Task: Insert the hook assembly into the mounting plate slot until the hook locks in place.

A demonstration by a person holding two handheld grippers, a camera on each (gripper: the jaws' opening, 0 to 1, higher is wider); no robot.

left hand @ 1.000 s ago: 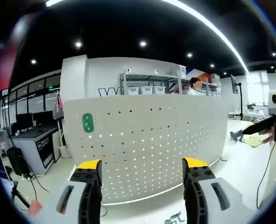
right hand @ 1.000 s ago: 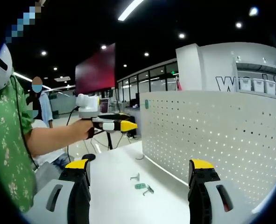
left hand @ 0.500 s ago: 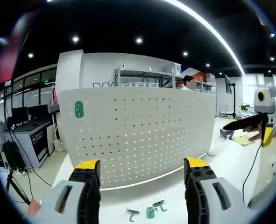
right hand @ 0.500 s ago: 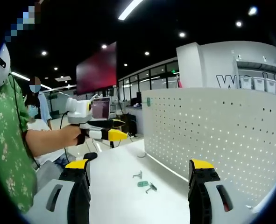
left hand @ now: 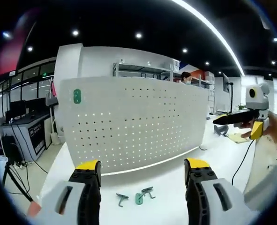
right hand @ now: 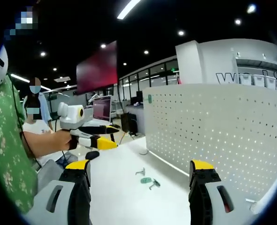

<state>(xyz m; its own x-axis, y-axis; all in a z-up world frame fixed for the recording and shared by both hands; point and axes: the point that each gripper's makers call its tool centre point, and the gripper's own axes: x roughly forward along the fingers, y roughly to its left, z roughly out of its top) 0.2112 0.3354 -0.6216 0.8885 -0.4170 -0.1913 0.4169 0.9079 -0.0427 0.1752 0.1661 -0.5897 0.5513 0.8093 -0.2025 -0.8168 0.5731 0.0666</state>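
Note:
The white perforated mounting plate (left hand: 133, 126) stands upright across the white table, and it also rises at the right of the right gripper view (right hand: 218, 136). In front of it lie two small grey hooks (left hand: 121, 198) (left hand: 148, 191) with a green piece (left hand: 139, 198) between them; the same hooks and piece (right hand: 146, 180) lie on the table in the right gripper view. My left gripper (left hand: 143, 169) is open above the table, short of these parts, nothing between its jaws. My right gripper (right hand: 140, 165) is open too, with nothing in it. Each gripper shows in the other's view (left hand: 236, 118) (right hand: 95, 138), hand-held in the air.
A person in a green patterned shirt (right hand: 7, 154) fills the left of the right gripper view, with another person (right hand: 35, 110) and a laptop (right hand: 102, 108) behind. A cable (left hand: 245, 157) hangs at the right. Shelving with bins (left hand: 143, 70) stands behind the plate. A tripod (left hand: 11, 171) stands off the table's left end.
The left gripper view has dipped and pulled back, so the hooks and green piece now lie well inside it. In the right gripper view the left gripper has sunk lower and to the left.

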